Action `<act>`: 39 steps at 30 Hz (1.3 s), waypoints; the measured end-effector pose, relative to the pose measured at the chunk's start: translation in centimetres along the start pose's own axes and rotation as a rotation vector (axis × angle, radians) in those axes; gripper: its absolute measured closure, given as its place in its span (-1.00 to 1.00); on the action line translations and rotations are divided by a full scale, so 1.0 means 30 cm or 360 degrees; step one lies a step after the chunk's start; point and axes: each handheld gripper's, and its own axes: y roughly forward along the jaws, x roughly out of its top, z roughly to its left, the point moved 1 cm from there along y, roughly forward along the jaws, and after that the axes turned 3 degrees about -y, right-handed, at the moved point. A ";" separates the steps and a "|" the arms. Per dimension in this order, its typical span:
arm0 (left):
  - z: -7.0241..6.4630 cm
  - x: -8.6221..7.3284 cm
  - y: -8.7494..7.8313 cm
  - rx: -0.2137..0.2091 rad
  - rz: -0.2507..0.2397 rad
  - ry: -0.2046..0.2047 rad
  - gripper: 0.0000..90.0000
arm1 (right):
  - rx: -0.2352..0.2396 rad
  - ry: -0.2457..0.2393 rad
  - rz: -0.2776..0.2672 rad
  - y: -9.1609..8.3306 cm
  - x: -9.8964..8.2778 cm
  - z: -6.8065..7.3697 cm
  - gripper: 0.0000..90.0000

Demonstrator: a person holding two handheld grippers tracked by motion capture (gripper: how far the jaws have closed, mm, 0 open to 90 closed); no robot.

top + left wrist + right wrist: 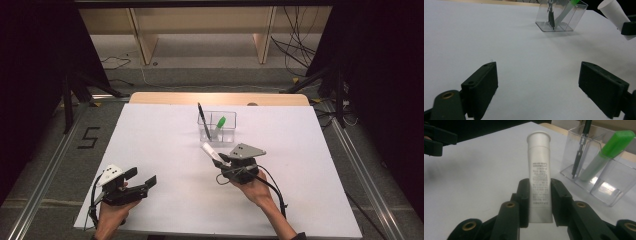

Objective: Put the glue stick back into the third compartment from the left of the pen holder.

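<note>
A white tube (539, 172) with small black print sticks up between the jaws of my right gripper (539, 197), which is shut on it. From above, that tube (210, 151) is held over the white table just in front of a clear plastic holder (223, 131). The holder (604, 177) contains a black pen (579, 157) and a green-capped marker (604, 152). My left gripper (142, 177) rests at the front left of the table, open, with nothing between its jaws. In the left gripper view the holder (571, 22) stands far ahead and the tube (615, 15) hangs at the upper right.
The white table top (165, 145) ends in a wooden strip (165, 97) at the back. Black stands (67, 95) and cables (300, 45) lie on the floor beyond. A cable (275, 190) trails from my right gripper toward the front edge.
</note>
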 end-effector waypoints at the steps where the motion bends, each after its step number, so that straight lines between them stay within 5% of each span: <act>1: -0.001 0.000 0.000 -0.0003 0.0001 -0.0002 -0.66 | -0.0008 0.0009 -0.0008 -0.007 -0.008 0.001 0.59; 11: -0.013 0.015 0.013 -0.0088 0.0008 -0.0128 -0.66 | -0.0064 0.0009 -0.0078 -0.077 -0.046 0.003 0.59; 17: -0.075 0.018 0.045 -0.0146 0.0044 -0.0071 -0.66 | -0.0086 0.0014 -0.0114 -0.119 -0.064 0.011 0.59; 28: -0.216 0.066 0.142 -0.0404 0.0126 -0.0052 -0.66 | -0.0122 -0.0009 -0.0173 -0.158 -0.085 0.039 0.59; 34: -0.293 0.109 0.201 -0.0474 0.0170 0.0015 -0.66 | -0.0152 -0.0008 -0.0211 -0.182 -0.094 0.046 0.59; 39: -0.348 0.141 0.241 -0.0553 0.0194 0.0010 -0.66 | -0.0168 -0.0021 -0.0216 -0.185 -0.104 0.060 0.59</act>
